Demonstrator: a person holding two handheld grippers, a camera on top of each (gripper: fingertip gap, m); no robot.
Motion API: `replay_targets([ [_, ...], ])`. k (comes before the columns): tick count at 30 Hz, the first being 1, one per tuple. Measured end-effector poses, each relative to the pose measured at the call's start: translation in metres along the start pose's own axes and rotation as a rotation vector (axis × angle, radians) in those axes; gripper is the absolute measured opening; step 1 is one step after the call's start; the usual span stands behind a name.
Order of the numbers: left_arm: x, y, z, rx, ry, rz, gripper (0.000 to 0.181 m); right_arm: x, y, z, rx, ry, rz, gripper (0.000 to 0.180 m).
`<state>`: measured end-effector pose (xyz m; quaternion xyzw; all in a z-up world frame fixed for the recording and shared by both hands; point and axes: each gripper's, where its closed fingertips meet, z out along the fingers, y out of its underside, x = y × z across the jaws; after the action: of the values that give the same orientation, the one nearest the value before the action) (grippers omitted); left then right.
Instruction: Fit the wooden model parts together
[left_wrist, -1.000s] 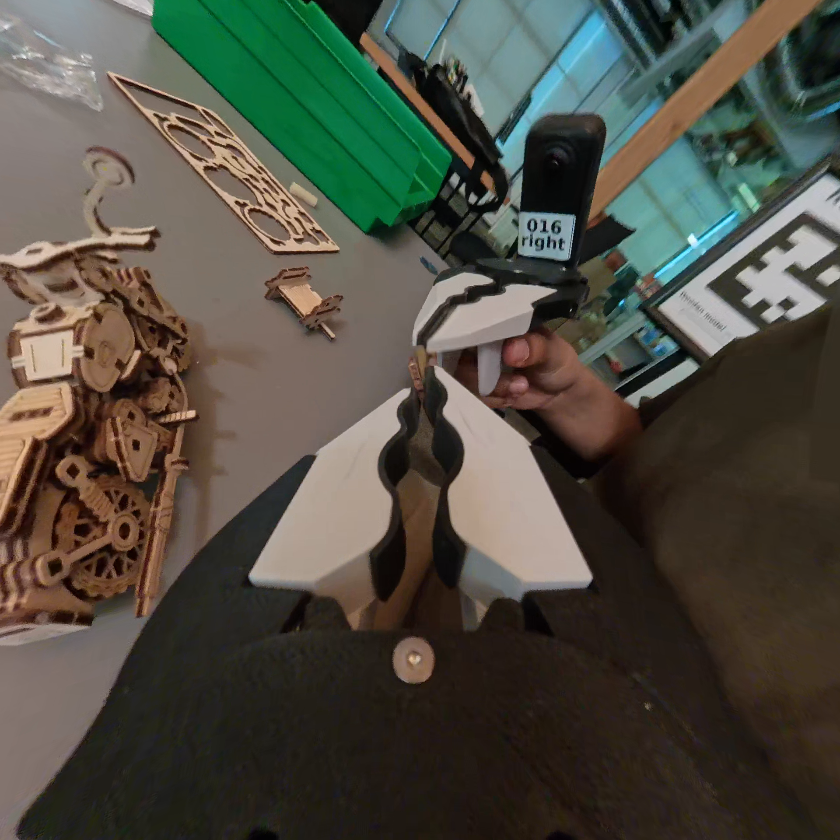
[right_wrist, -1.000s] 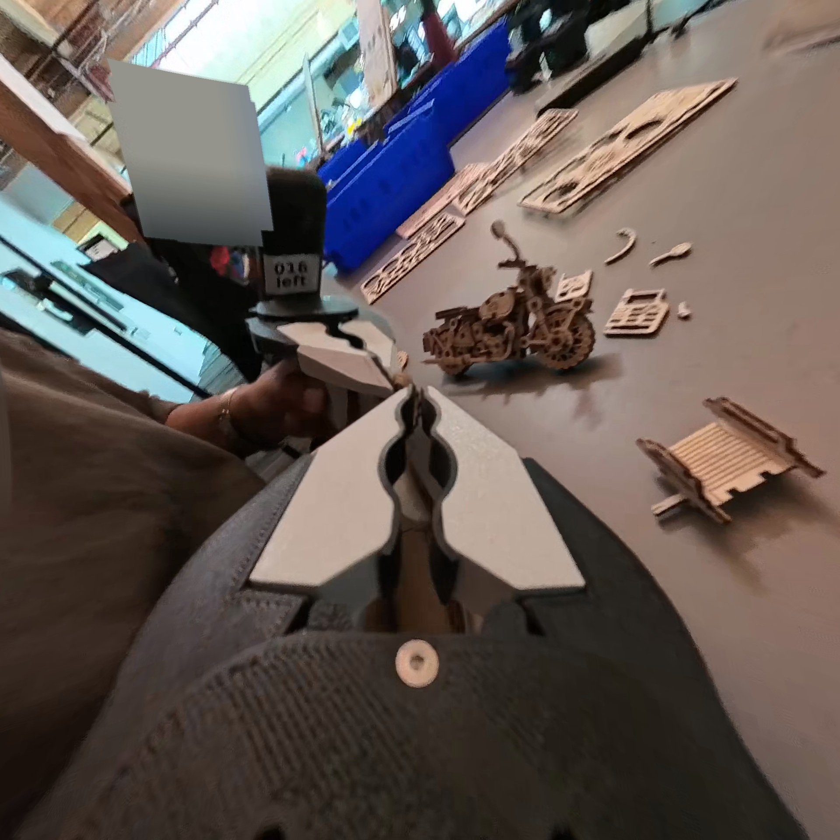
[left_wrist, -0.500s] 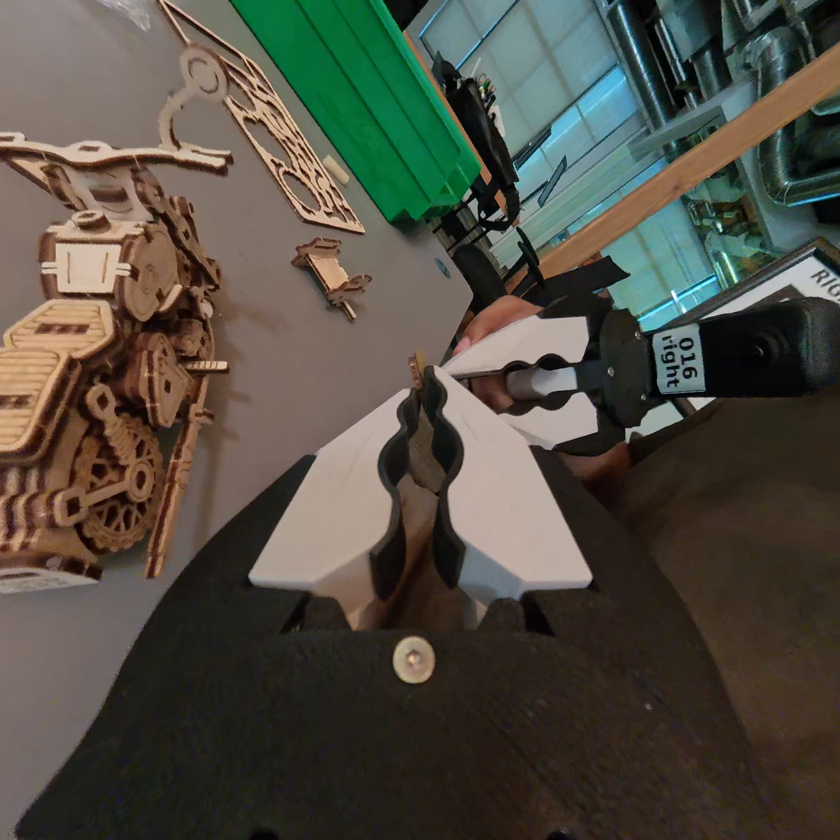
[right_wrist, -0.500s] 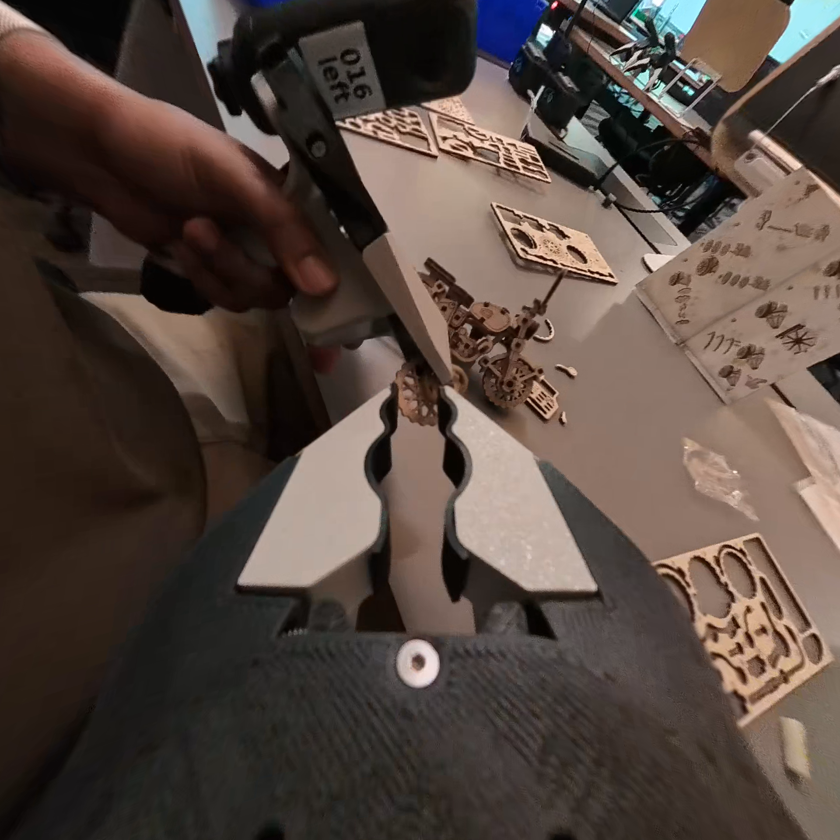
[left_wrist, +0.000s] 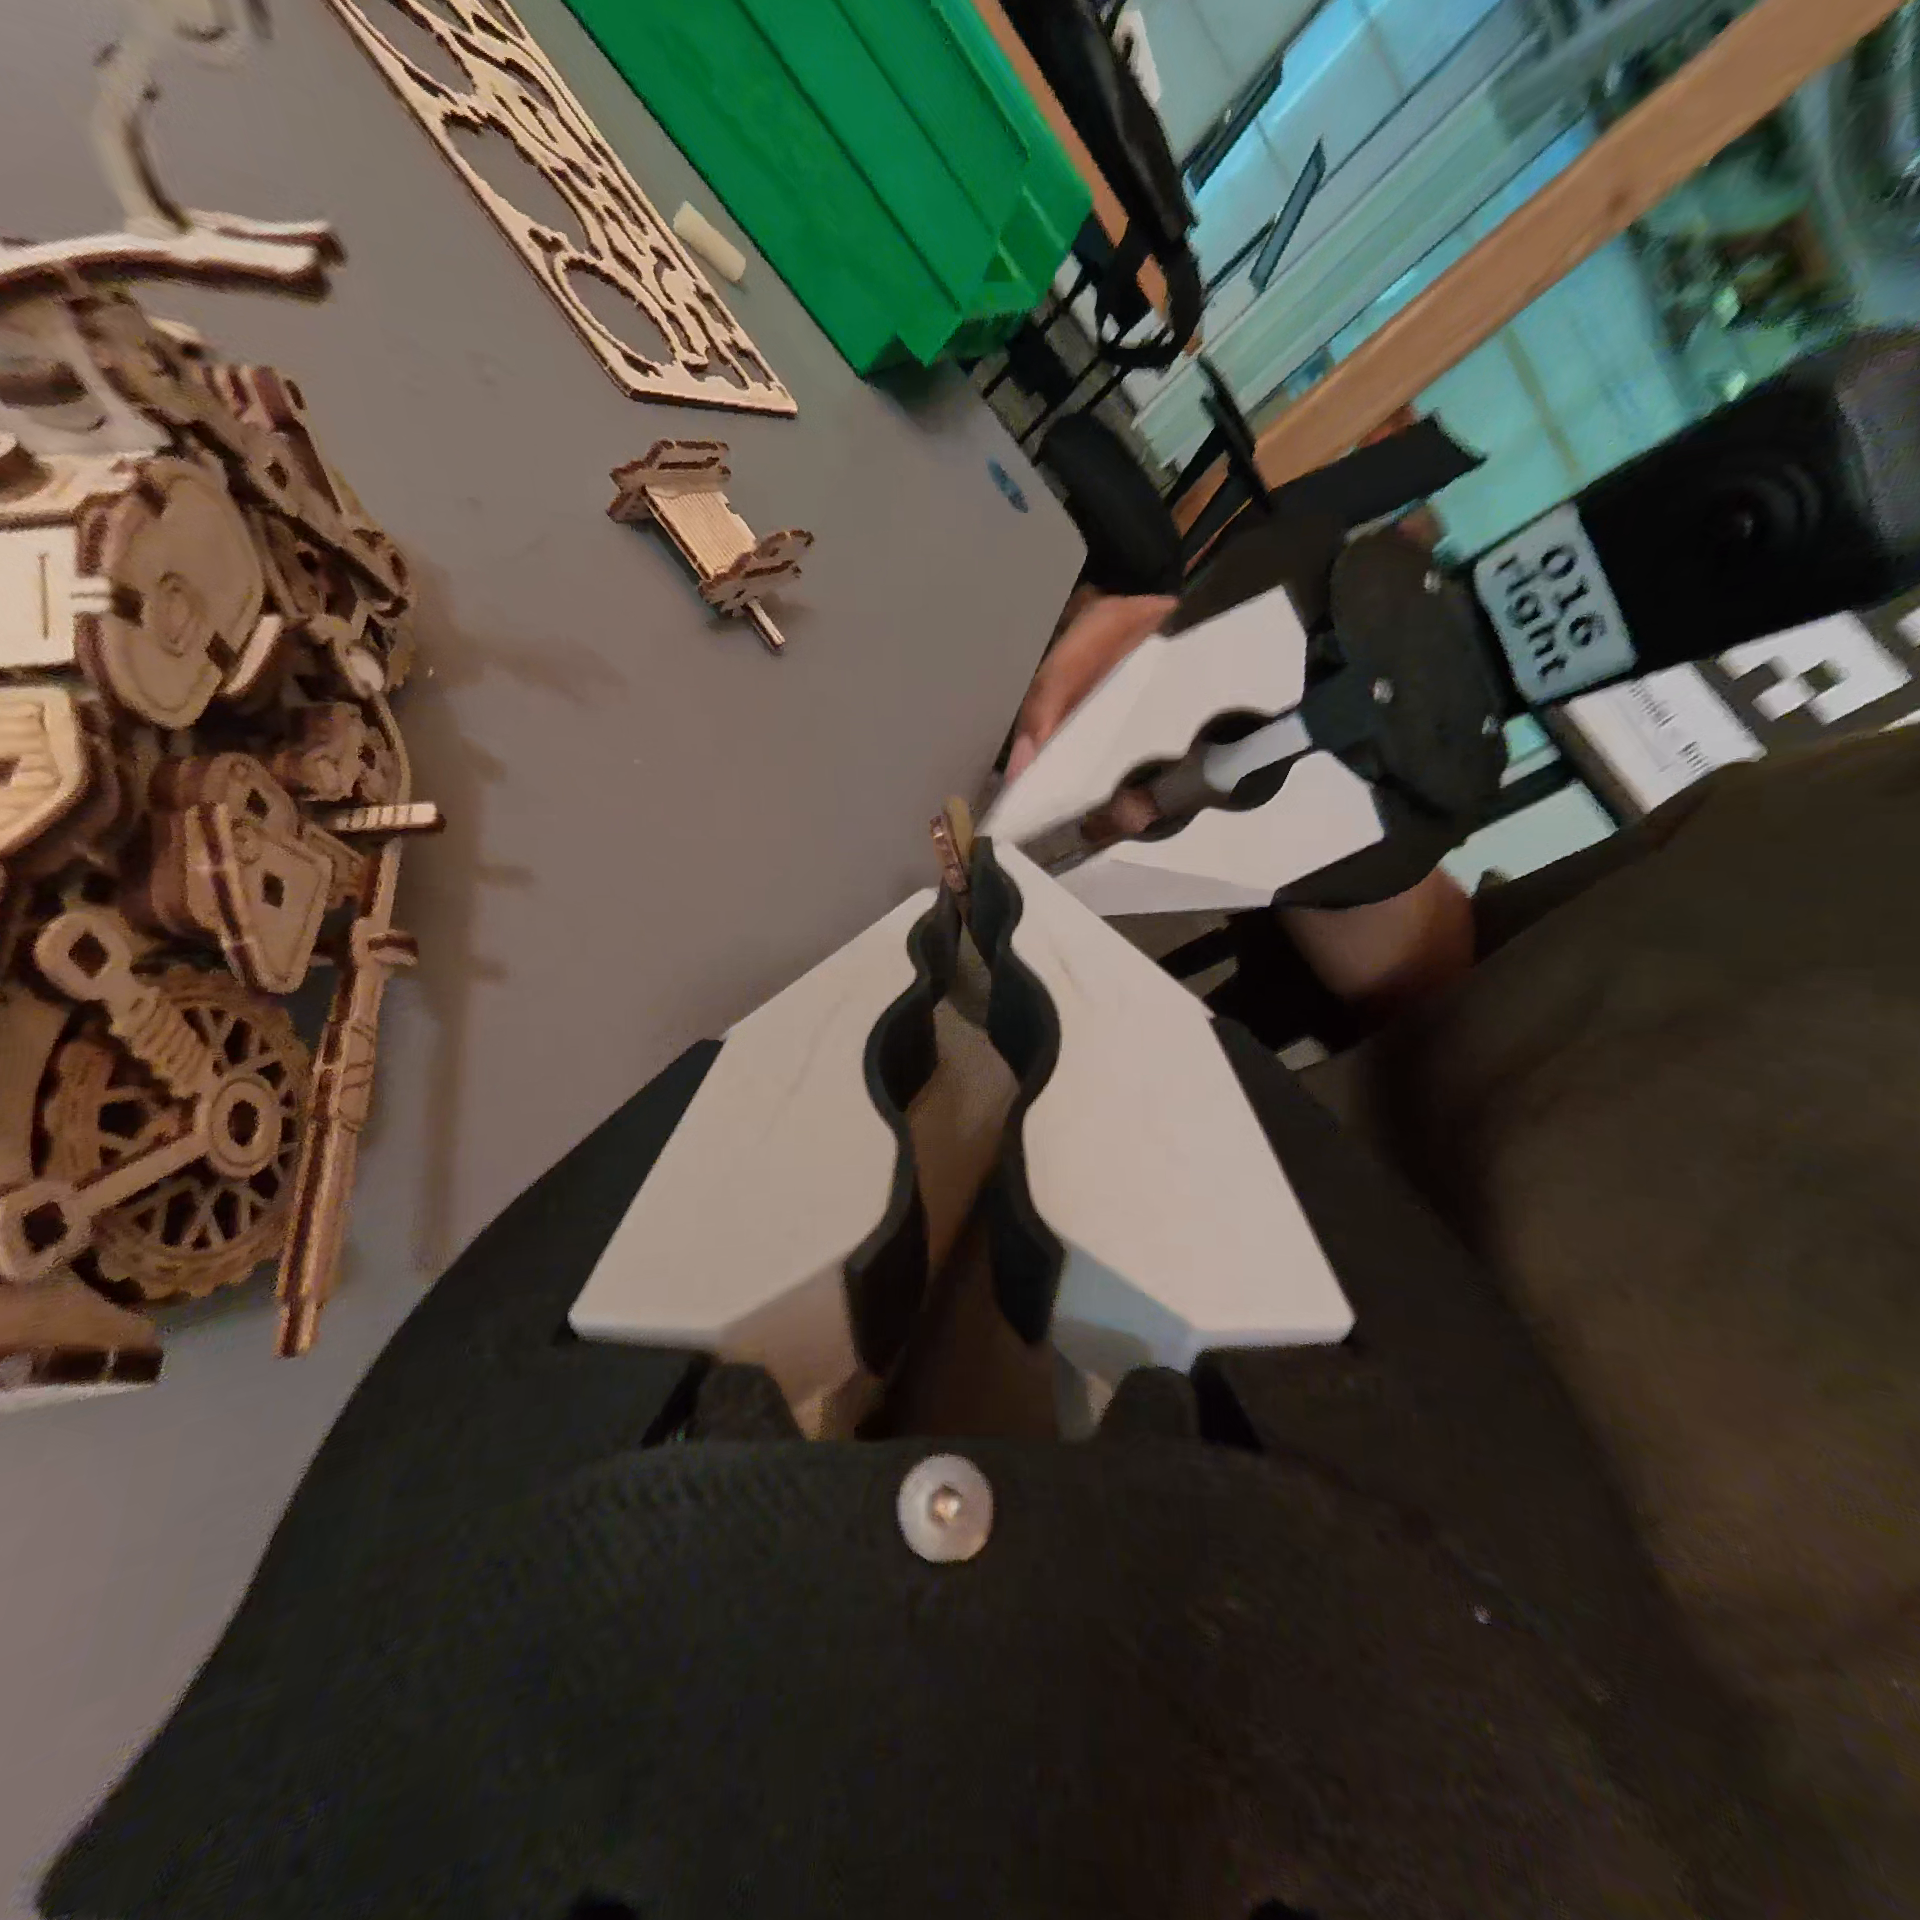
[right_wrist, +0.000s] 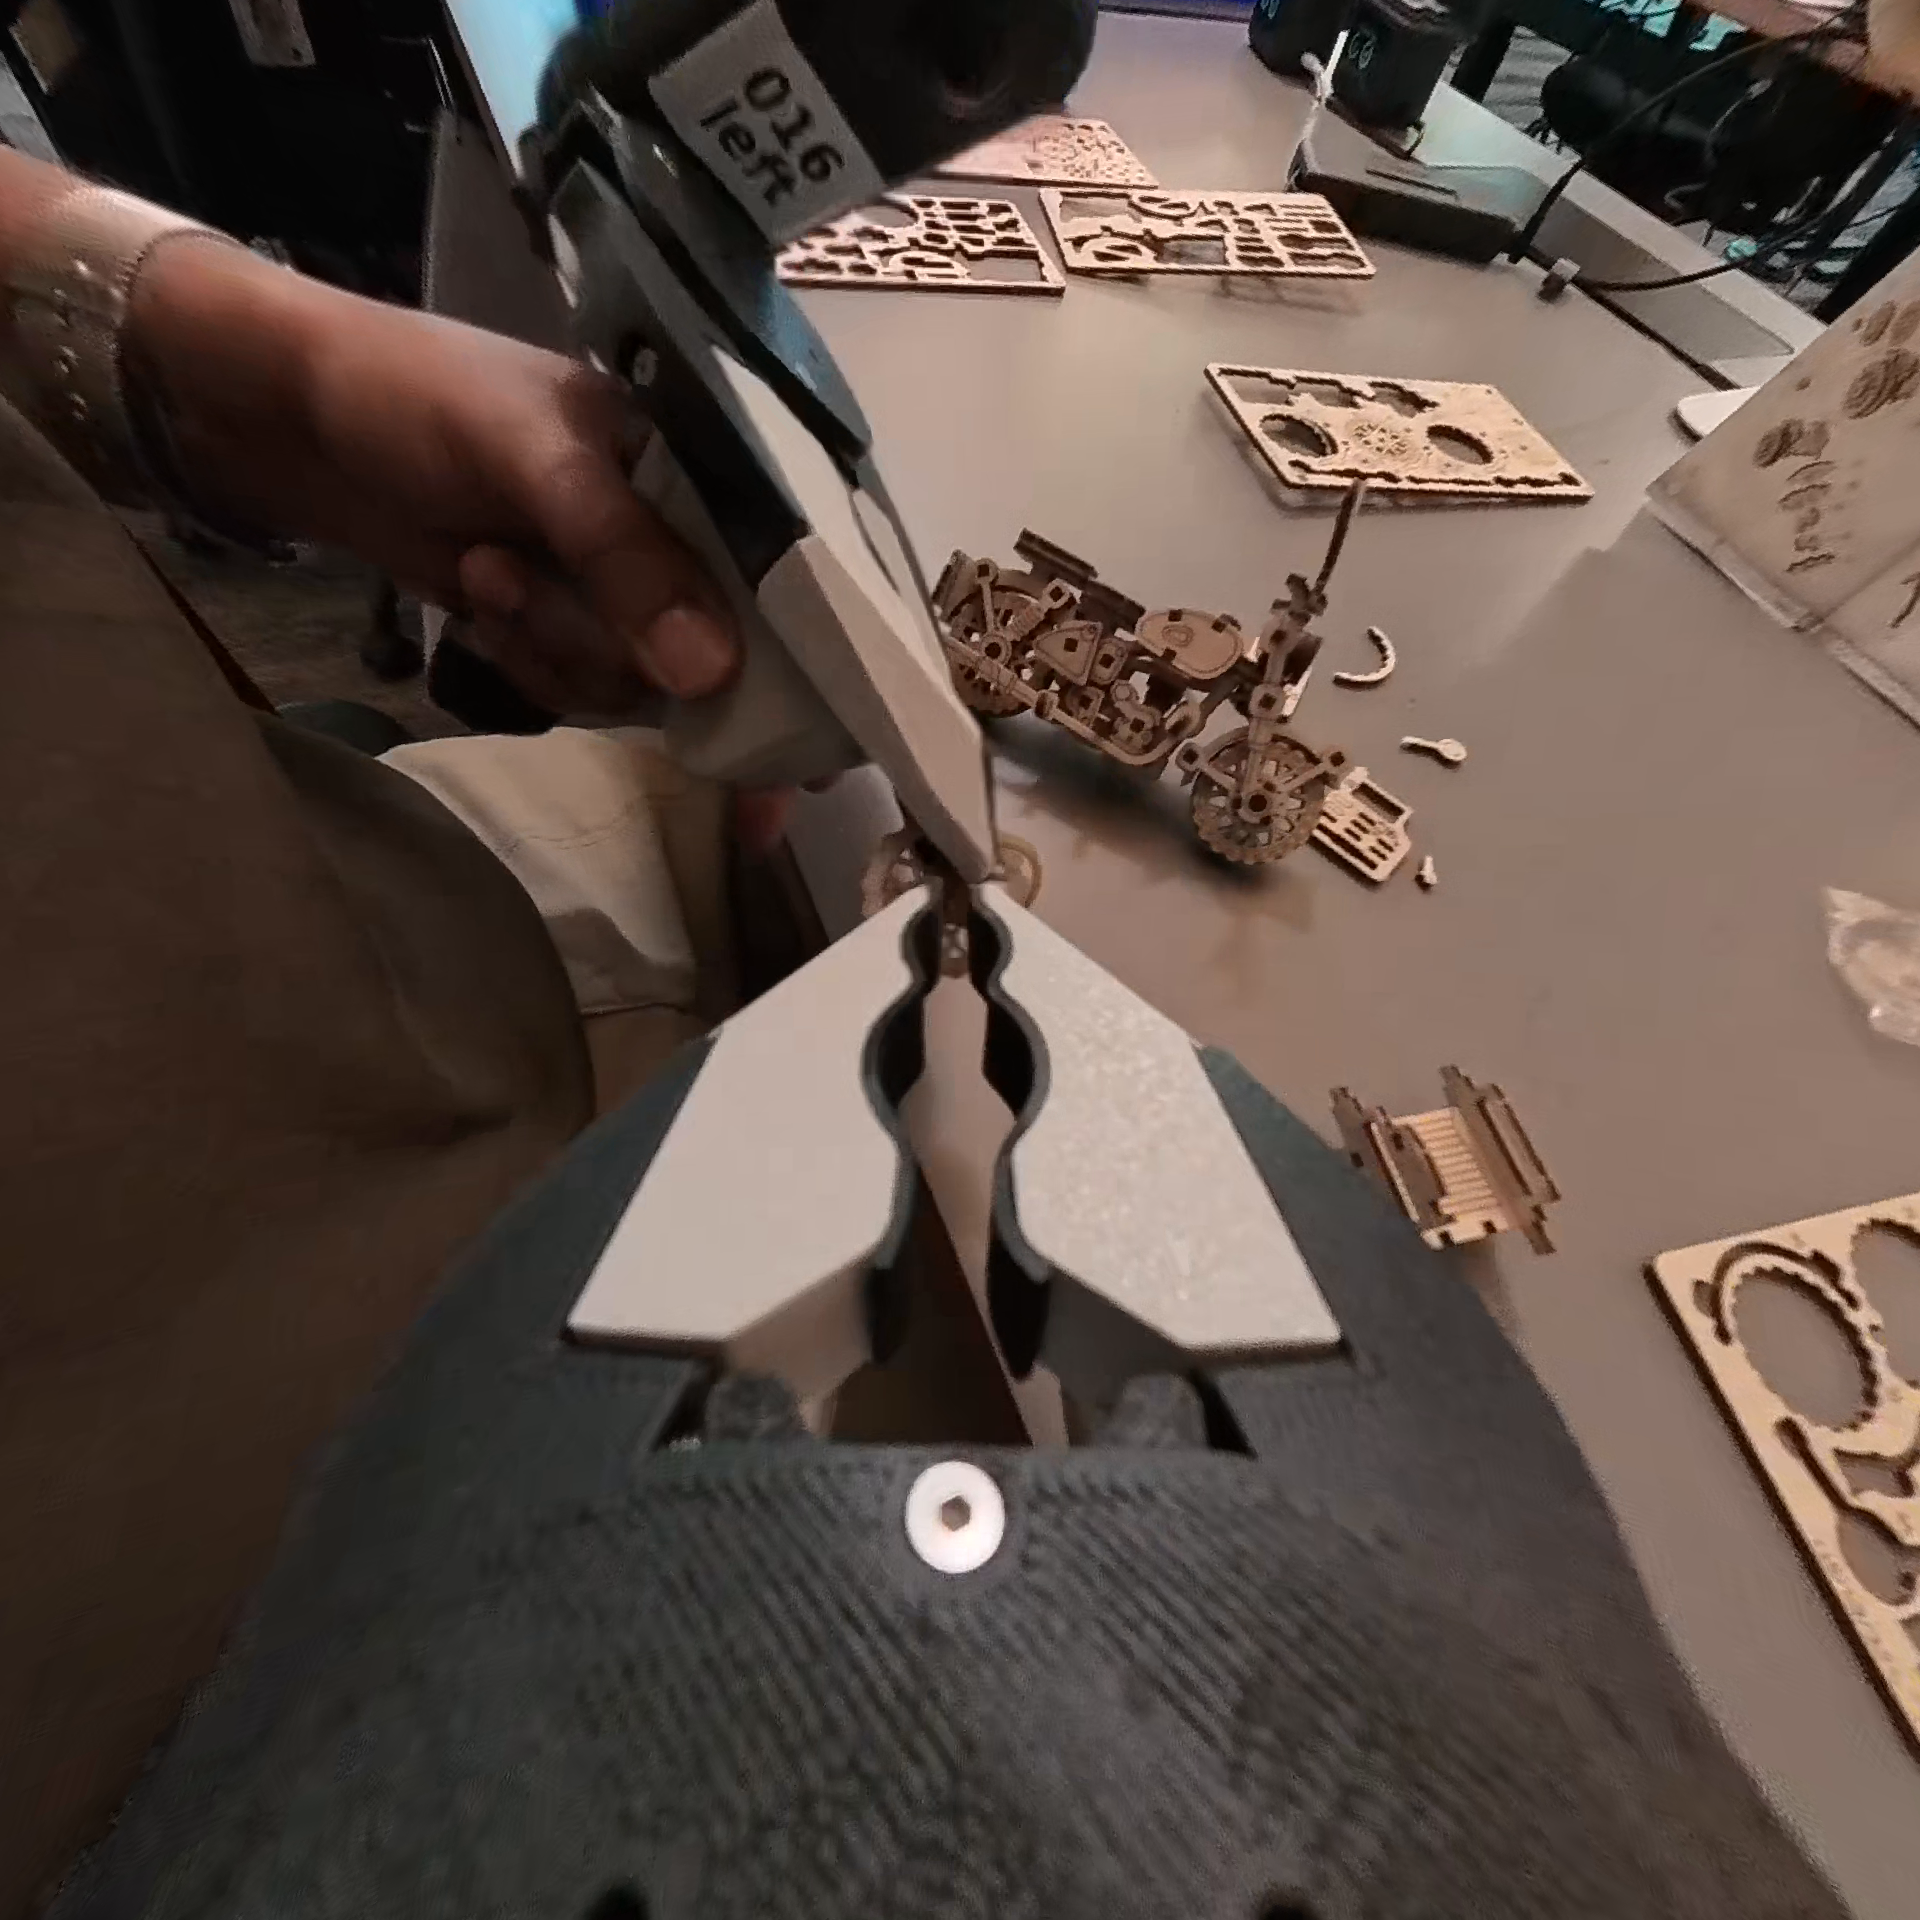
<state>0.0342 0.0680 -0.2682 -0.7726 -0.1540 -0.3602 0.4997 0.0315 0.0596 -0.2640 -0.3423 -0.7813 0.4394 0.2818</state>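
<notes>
I keep the left claw (left_wrist: 961, 894) pinching a small wooden gear (left_wrist: 951, 844) and the right claw (right_wrist: 951, 914) pinching its mate (right_wrist: 951, 940) tip-to-tip above the table edge (right_wrist: 1039, 582), motorcycle model (right_wrist: 1122, 665) at one o'clock, so the parts align.

Grey table (right_wrist: 1143, 499) strewn with wooden kit parts.
Beyond the right tongs' tips, standing motorcycle model (right_wrist: 1132, 686); to their right, small slatted subassembly (right_wrist: 1444, 1169) and punched-out sheets (right_wrist: 1392, 436); green bins (left_wrist: 862, 177) far off.

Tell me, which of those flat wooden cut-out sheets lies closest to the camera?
In the right wrist view, the sheet with big round holes at the lower right edge. The other sheets lie beyond the wooden motorbike.
</notes>
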Motion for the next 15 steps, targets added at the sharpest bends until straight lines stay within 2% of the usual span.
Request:
replay_targets([
  [3,0.001,-0.004,-0.001,0.041,0.05,-0.099,0.003,-0.002,-0.003,0.0,-0.007,-0.008,0.02,0.001],
  [12,0.001,-0.021,-0.002,0.192,-0.008,-0.115,0.003,-0.013,-0.011,-0.002,0.002,-0.113,0.155,0.0],
  [15,0.0,-0.024,-0.002,0.233,-0.041,-0.106,0.003,-0.013,-0.008,0.002,-0.035,-0.072,0.099,0.0],
])
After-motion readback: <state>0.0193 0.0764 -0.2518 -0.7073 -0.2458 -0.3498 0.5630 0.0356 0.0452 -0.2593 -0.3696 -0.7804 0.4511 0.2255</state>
